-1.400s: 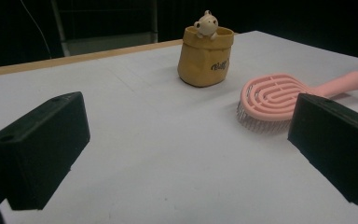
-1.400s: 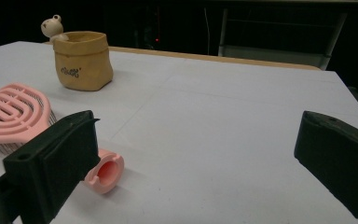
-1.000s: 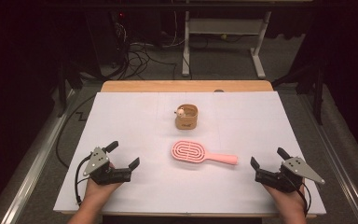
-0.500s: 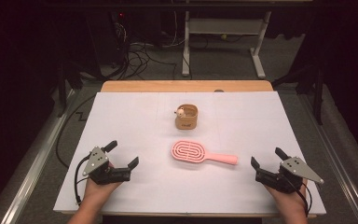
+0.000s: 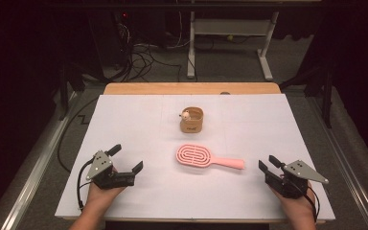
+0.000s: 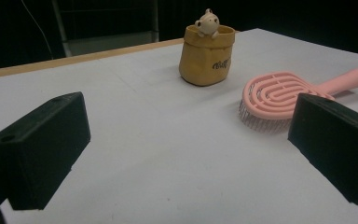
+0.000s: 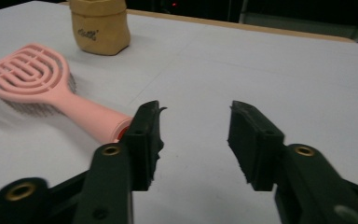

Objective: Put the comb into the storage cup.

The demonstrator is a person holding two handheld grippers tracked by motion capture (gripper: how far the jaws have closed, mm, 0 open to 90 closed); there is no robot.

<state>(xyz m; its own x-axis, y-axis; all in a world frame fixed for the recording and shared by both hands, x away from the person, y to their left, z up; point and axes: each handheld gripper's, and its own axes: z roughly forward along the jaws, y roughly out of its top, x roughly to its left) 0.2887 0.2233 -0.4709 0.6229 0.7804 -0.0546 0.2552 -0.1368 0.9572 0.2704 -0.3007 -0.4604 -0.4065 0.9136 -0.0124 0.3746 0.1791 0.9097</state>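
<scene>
Hairbrush [image 5: 210, 158], pink, flat on white table cover [image 5: 139, 120] at centre of the high view, oval head to the left, handle pointing right toward lower right of frame. Just above it, nearer the far edge: small tan pouch-shaped cup [image 5: 192, 120] with a little bear figure at its rim.

Left gripper [image 5: 124, 162] at lower left of the high view, held in a hand, jaws spread wide, nothing between them; well apart from the brush.

Right gripper [image 5: 266, 164] at lower right, near the handle's end but not touching it. Jaws just been closing, now at a narrower gap, empty; handle tip at lower left of the right gripper view, beside one jaw.
</scene>
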